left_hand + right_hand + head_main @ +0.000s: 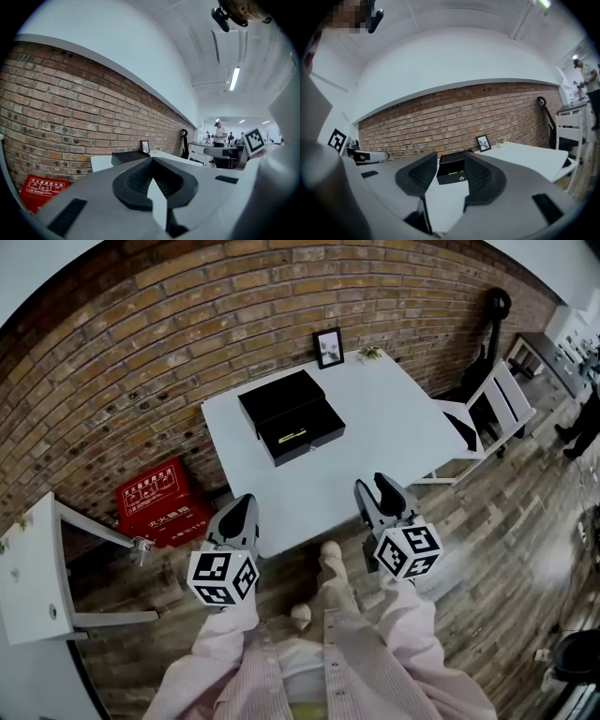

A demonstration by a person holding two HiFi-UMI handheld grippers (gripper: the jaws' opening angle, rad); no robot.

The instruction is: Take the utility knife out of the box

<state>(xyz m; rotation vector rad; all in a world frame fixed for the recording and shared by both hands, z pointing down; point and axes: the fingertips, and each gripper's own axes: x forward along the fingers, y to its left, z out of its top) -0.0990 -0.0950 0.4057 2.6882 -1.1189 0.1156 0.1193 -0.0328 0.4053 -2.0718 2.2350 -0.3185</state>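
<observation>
The black box sits on the white bench, on the far part near the brick wall, and its lid is open. The utility knife is inside the box, in the lower half, the half closer to the person. It looks like a thin yellow-green stick. It lies flat, and its long way goes from side to side across the box, with the right end tipped a little toward the wall. Both tongs are held over the near edge of the bench, well apart from the box. The knife is ahead of them and between them. The left tongs are pressed together and hold nothing. The right tongs are spread, and nothing is in them. In the right gripper view the box shows right in the gap between the two jaws, with the knife as a small green line, so these tongs point straight at it. Both tongs look about as far from the knife as each other. I think the right tongs are better set to reach forward, since they are already spread and aimed, and they should close across the thin way of the knife.
</observation>
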